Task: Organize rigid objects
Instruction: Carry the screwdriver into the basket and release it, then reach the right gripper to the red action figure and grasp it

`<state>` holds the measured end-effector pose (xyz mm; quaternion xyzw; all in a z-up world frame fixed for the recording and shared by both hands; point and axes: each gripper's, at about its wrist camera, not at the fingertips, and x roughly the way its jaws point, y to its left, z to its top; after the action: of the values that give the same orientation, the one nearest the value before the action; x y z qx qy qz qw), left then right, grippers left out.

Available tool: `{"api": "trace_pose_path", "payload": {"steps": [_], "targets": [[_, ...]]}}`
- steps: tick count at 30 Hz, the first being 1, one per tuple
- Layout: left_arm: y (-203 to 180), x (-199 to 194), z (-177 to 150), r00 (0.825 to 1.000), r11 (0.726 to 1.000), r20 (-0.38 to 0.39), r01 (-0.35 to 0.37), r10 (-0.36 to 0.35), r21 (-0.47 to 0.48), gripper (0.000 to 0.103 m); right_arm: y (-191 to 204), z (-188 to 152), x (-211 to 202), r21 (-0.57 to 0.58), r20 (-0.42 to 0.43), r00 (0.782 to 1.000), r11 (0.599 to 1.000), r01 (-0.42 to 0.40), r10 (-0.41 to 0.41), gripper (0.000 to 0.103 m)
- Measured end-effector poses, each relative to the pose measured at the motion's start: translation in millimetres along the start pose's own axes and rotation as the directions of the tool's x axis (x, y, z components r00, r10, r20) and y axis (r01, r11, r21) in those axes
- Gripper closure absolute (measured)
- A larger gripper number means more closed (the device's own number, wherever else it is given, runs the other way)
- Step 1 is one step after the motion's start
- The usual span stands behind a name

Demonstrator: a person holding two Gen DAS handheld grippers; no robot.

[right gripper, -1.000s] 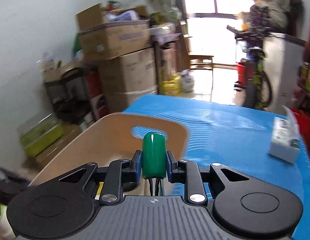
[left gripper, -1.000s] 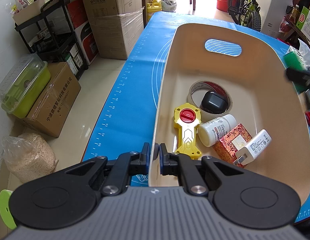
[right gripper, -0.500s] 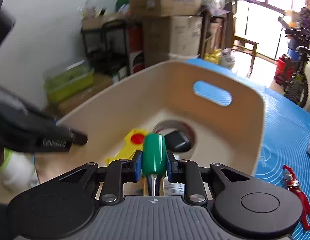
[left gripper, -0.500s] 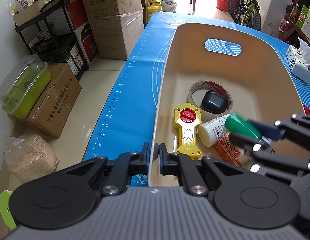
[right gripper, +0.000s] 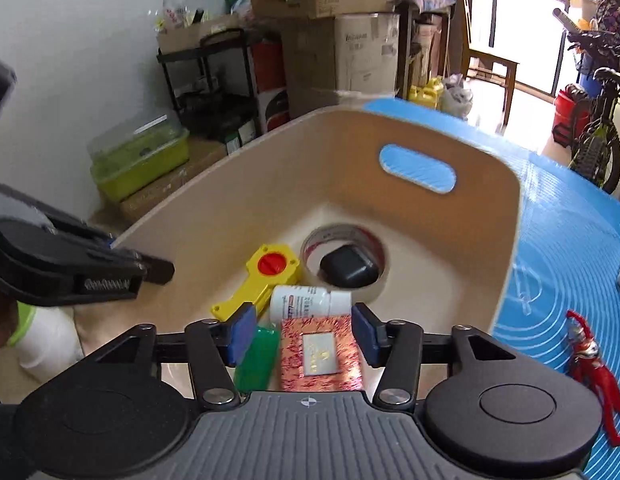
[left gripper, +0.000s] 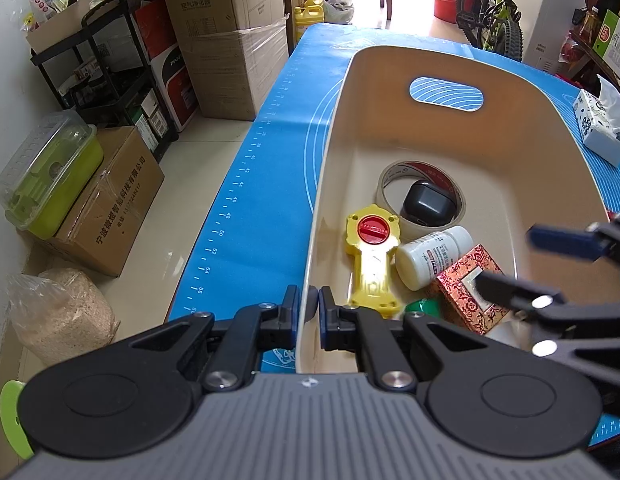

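While the left gripper (left gripper: 309,307) pinches the bin (left gripper: 542,148) rim with jaws pressed onto the near wall, the right gripper (right gripper: 304,338) hangs over the bin, jaws just opened and spread, gripping nothing. Green tool (right gripper: 257,358) lies loose on the bin floor, just beside the red box (right gripper: 321,354). White bottle (right gripper: 310,300), yellow toy (right gripper: 266,280), tape roll (right gripper: 346,240) with a black case (right gripper: 349,268) inside it also sit in the bin. Red figure (right gripper: 594,368) lies on the blue tabletop (right gripper: 570,248) outside.
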<state>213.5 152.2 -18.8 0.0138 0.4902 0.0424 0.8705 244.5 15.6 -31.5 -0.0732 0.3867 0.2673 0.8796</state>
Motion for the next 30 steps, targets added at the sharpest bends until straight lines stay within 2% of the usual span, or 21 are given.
{"api": "trace_pose_path", "payload": {"steps": [2,5,9,15,20,24,26,30], "targets": [[0,0,0,1.000,1.000,0.000,0.000,0.000,0.000,0.092,-5,2,-8,0.011,0.027,0.999,1.000,0.019,-0.019,0.031],[0,0,0,1.000,1.000,0.000,0.000,0.000,0.000,0.092,-17,6,-21,0.033,0.060,0.998,0.999,0.035,-0.037,0.031],[0,0,0,1.000,1.000,0.000,0.000,0.000,0.000,0.092,-42,9,-38,0.069,0.103,0.989,0.993,0.095,-0.102,0.026],[0,0,0,1.000,1.000,0.000,0.000,0.000,0.000,0.092,-104,0,-51,0.190,0.132,0.971,0.967,0.172,-0.199,0.021],[0,0,0,1.000,1.000,0.000,0.000,0.000,0.000,0.092,-155,-19,-40,0.248,0.071,0.950,0.928,0.277,-0.303,0.021],[0,0,0,1.000,1.000,0.000,-0.002,0.002,0.000,0.092,-192,-40,-27,0.332,0.012,0.944,0.891,0.308,-0.331,0.021],[0,1,0,1.000,1.000,0.000,-0.003,0.003,0.000,0.092,-200,-48,-19,0.306,-0.014,0.933,0.886,0.347,-0.360,0.021],[0,1,0,1.000,1.000,0.000,-0.004,0.004,0.002,0.091,-204,-58,-9,0.222,-0.041,0.896,0.871,0.439,-0.441,0.021]]}}
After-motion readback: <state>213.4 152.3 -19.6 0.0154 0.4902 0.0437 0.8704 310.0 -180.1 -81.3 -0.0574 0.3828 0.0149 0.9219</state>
